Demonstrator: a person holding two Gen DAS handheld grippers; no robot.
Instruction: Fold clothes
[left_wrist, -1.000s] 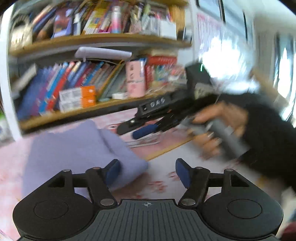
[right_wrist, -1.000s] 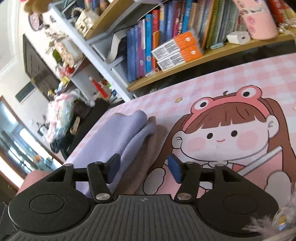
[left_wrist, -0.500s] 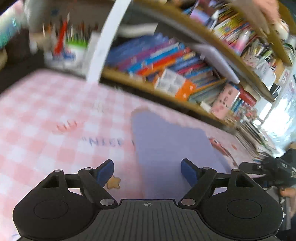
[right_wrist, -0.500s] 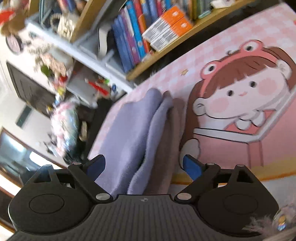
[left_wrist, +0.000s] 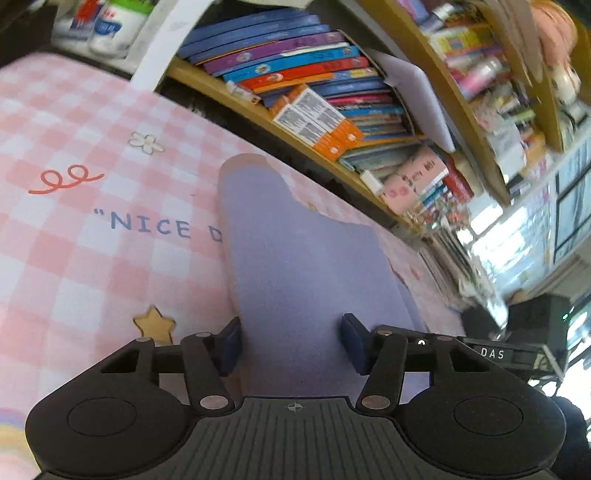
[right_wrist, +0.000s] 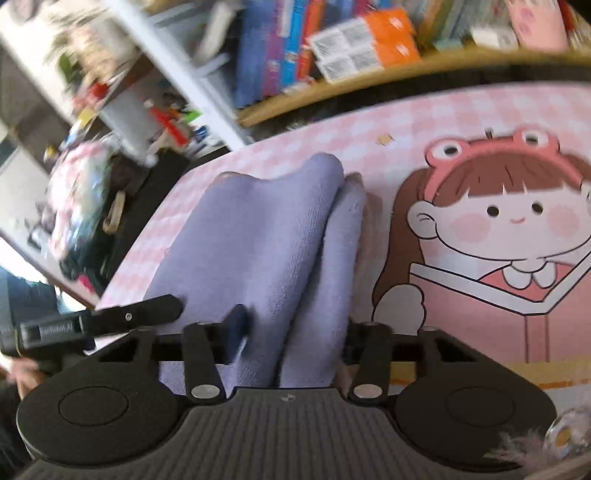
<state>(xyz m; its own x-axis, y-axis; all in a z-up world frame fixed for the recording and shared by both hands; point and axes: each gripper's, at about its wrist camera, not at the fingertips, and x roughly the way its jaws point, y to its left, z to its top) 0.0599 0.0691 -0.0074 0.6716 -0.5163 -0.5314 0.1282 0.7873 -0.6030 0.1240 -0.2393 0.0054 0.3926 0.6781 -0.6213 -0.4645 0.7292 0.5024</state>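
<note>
From the left wrist view, the left gripper (left_wrist: 291, 345) hangs low over the near end of the lavender garment (left_wrist: 295, 266), which lies folded lengthwise on the pink checked surface (left_wrist: 92, 258) and runs away toward the bookshelf (left_wrist: 332, 96). Its jaws stand about half apart and are closing, with the cloth between the two blue pads (left_wrist: 229, 341); the left pad sits at the cloth's edge and the right pad over its top, but I cannot see either one pressing in, so the grip reads as not yet made. The garment's near end is hidden under the gripper body, and the printed words on the surface are cut off by the cloth. At the right edge, part of the other gripper shows, dark and partly cropped. From the right wrist view, the right gripper (right_wrist: 291, 334) is down over the same garment (right_wrist: 258, 240), here showing two thick rolled folds side by side next to the cartoon girl (right_wrist: 498, 221) printed on the surface (right_wrist: 406, 118). Its jaws are narrower and also closing, with both folds bunched between them; only the left pad is visible, touching the cloth, while the right pad is buried behind the fold, so a firm clench cannot be confirmed. The shelves behind are smeared with blur.
</note>
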